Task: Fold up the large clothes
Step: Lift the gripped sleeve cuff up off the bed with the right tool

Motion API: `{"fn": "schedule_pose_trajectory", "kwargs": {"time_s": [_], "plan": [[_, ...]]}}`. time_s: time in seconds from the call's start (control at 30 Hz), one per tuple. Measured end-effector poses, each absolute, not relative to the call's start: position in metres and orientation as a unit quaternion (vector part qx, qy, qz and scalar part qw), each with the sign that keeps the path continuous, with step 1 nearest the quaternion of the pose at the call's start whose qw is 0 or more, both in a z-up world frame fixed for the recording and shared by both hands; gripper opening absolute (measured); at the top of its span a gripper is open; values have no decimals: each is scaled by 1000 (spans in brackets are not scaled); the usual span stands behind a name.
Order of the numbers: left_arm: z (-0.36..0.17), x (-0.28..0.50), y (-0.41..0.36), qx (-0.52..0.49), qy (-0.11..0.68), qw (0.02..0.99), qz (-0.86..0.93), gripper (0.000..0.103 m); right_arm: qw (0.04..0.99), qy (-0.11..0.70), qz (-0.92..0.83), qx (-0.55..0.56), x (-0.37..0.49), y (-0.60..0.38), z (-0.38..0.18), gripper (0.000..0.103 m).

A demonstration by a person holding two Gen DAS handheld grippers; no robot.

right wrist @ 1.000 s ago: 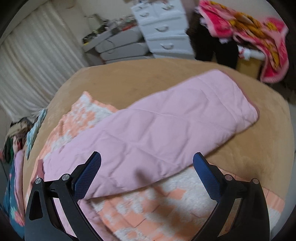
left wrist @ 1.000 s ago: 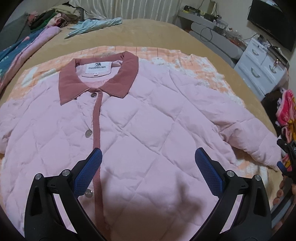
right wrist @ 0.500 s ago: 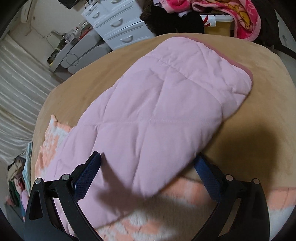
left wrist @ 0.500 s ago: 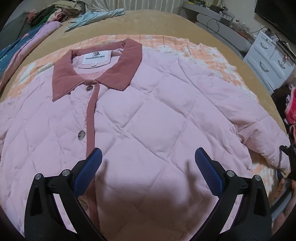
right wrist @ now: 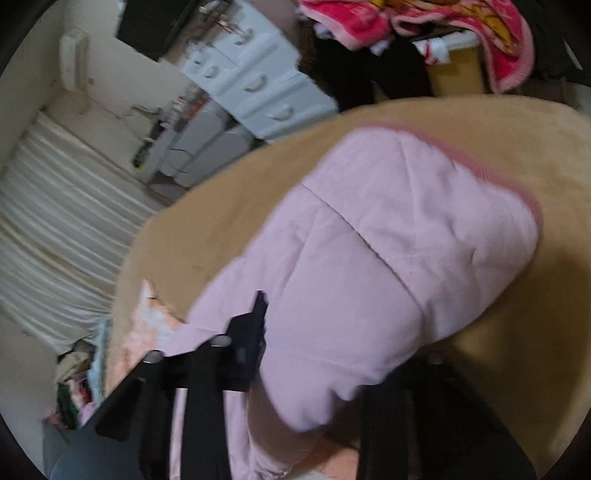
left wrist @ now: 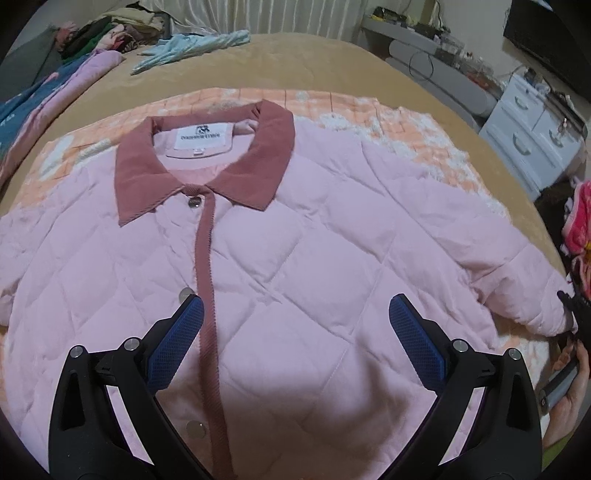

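Note:
A pink quilted jacket (left wrist: 295, 240) with a dusty-rose collar (left wrist: 207, 173) lies front up, spread on a bed. My left gripper (left wrist: 295, 343) hovers open above the jacket's lower front, next to the button placket, with nothing between its fingers. My right gripper (right wrist: 340, 339) is at the jacket's right sleeve (right wrist: 388, 240), near the cuff. Its jaws are closing and the sleeve is bunched between them. One finger (right wrist: 255, 332) presses the fabric, while the other is hidden under it. In the left wrist view the right gripper (left wrist: 576, 314) shows at the sleeve end.
The jacket rests on an orange-and-white blanket (left wrist: 406, 136) over a tan bed cover (left wrist: 295, 66). A light blue garment (left wrist: 192, 48) and a clothes pile (left wrist: 103, 33) lie at the far side. White drawers (right wrist: 258, 85) and a red-pink blanket (right wrist: 443, 22) stand beyond the bed's right edge.
My right gripper sank onto the sleeve, rolled, and its jaws came from wide open to pinching the sleeve fabric. The left gripper shifted slightly over the jacket and stayed open.

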State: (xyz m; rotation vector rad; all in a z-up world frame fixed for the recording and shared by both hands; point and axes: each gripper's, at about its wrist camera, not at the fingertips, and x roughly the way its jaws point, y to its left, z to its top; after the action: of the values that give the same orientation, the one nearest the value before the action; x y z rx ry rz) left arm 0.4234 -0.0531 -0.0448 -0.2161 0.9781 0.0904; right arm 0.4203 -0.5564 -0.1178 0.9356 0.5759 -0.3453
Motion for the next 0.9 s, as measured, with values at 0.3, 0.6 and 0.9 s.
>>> {"fn": "schedule_pose_trajectory", "kwargs": {"time_s": [0.3,0.6,0.9], "plan": [[-11,405,-40,-108,451,885,35,94,933,187,-61,300,411,-488,-14,17],[33,379,-4,-118,424,897,39,94,968,160,14,194,388,-409,53,16],[61,361,24,-135,403,904,47,94,981,159,55,100,387,-345,113,16]]}}
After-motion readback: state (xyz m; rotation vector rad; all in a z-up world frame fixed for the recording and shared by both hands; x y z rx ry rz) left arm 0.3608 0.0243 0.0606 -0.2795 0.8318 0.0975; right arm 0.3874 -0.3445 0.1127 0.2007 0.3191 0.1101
